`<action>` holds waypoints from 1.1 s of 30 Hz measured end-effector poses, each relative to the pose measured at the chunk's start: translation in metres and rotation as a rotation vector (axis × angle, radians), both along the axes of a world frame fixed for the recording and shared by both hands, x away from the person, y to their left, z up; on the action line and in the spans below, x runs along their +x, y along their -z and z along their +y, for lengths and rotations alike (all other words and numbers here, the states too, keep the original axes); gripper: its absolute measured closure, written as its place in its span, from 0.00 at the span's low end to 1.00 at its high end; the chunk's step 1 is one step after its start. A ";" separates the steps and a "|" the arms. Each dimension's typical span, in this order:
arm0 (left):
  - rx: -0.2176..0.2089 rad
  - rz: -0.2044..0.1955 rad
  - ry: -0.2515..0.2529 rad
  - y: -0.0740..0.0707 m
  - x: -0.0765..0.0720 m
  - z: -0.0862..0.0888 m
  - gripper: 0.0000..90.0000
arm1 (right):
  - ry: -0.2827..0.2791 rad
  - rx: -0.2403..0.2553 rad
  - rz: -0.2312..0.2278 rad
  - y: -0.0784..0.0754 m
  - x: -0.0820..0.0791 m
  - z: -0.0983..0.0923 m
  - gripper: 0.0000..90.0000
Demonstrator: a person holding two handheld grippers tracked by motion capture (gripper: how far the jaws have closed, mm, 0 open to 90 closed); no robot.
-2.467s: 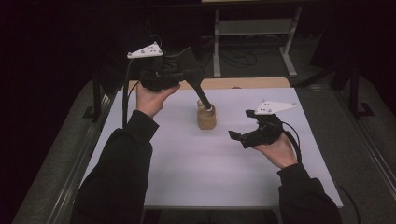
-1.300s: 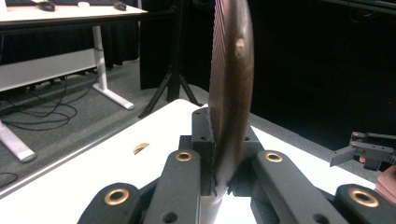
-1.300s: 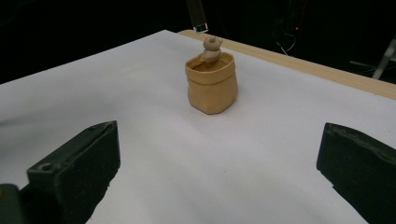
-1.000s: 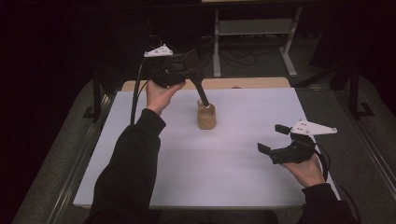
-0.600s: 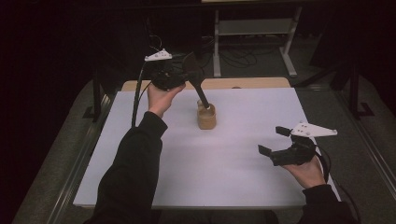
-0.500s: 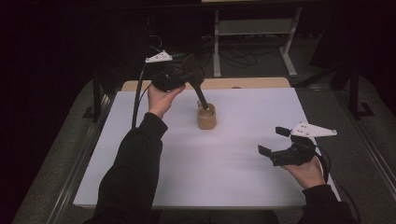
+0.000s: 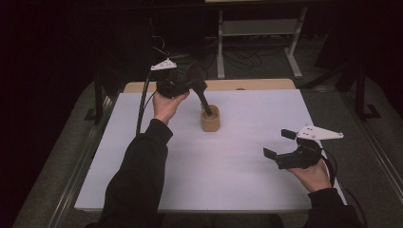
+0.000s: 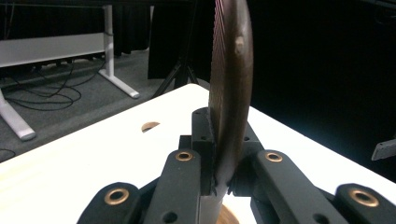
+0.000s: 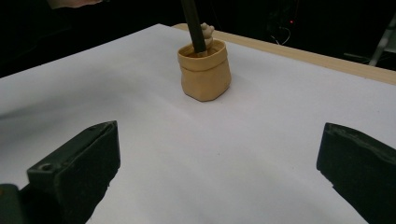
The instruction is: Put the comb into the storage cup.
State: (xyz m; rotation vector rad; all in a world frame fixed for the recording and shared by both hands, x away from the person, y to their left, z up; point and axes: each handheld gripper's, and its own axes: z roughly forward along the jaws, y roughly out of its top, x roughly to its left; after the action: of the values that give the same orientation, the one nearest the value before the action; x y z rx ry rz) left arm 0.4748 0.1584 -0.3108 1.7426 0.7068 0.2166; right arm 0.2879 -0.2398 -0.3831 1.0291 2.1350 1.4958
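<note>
A white table top [image 7: 228,171] with a wooden far edge stands in a dark room. On its far middle sits a tan pouch [image 7: 210,119], and a dark spatula [image 7: 198,88] leans up and left from it, handle in the pouch, blade topmost. The left gripper [image 7: 186,84] is clenched on the blade; the right gripper [image 7: 276,144], near right, is spread wide with nothing between its jaws.

left hand-held gripper [image 7: 187,85]: clamped, raised | right hand-held gripper [image 7: 280,147]: jaws apart, low
</note>
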 end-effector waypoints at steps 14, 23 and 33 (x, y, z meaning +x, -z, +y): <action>-0.040 0.016 -0.028 0.013 0.003 0.005 0.94 | -0.004 -0.011 0.011 0.002 0.001 0.002 0.00; -0.021 0.018 -0.024 0.020 0.003 -0.003 0.94 | -0.006 -0.015 0.010 0.002 0.000 0.002 0.00; -0.047 0.040 -0.041 0.031 0.004 -0.011 0.94 | -0.016 -0.010 0.015 0.003 0.000 0.003 0.00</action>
State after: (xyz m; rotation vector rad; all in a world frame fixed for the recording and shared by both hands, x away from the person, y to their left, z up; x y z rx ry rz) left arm 0.4789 0.1478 -0.3421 1.6932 0.7717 0.1918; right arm 0.2884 -0.2370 -0.3864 1.0255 2.1637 1.4873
